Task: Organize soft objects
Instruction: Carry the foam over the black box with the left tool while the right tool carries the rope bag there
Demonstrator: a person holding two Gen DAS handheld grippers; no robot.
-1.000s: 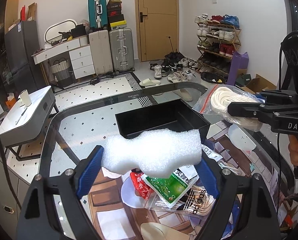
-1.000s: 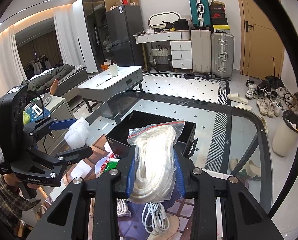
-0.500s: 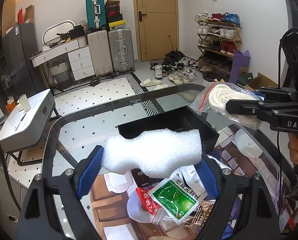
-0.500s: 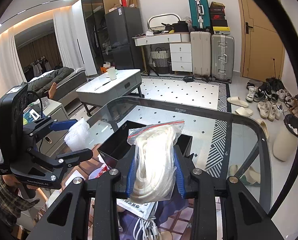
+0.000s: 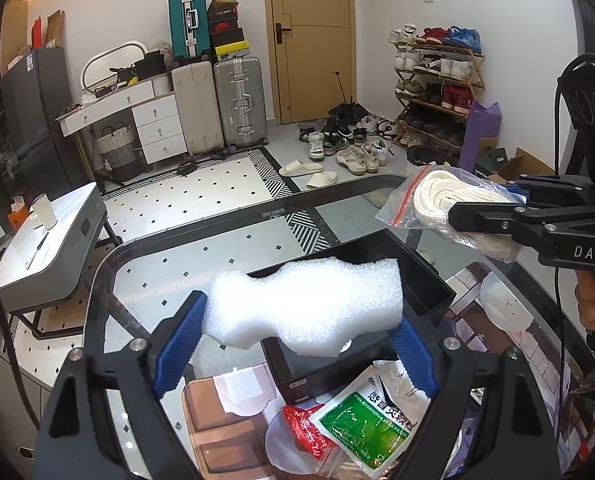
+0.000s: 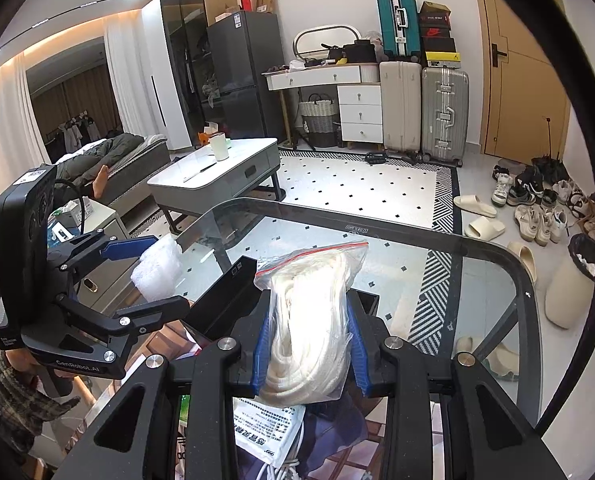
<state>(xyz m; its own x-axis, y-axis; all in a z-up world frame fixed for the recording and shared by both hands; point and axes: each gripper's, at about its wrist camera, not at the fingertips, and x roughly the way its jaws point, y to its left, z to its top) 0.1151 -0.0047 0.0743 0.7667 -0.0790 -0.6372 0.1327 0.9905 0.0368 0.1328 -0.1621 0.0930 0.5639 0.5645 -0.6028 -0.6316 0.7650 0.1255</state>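
My left gripper [image 5: 297, 336] is shut on a white foam block [image 5: 305, 306], held in the air over the near edge of an open black box [image 5: 425, 276] on the glass table. My right gripper [image 6: 307, 330] is shut on a clear zip bag of white rope [image 6: 309, 320], raised above the table. In the left wrist view the bag of rope [image 5: 445, 204] hangs right of and above the box. In the right wrist view the foam block [image 6: 155, 268] and the left gripper [image 6: 145, 276] are at the left, beside the box [image 6: 225, 300].
Below the foam lie a green packet [image 5: 363, 424], a red packet [image 5: 303, 428] and other clear bags on a picture mat. The glass table edge [image 5: 109, 264] curves at the left and far side. A white printed packet [image 6: 269, 432] lies under the right gripper.
Both grippers have risen and moved forward with their loads. The foam block now hangs over the near part of the black box, and the rope bag sits higher beside it.
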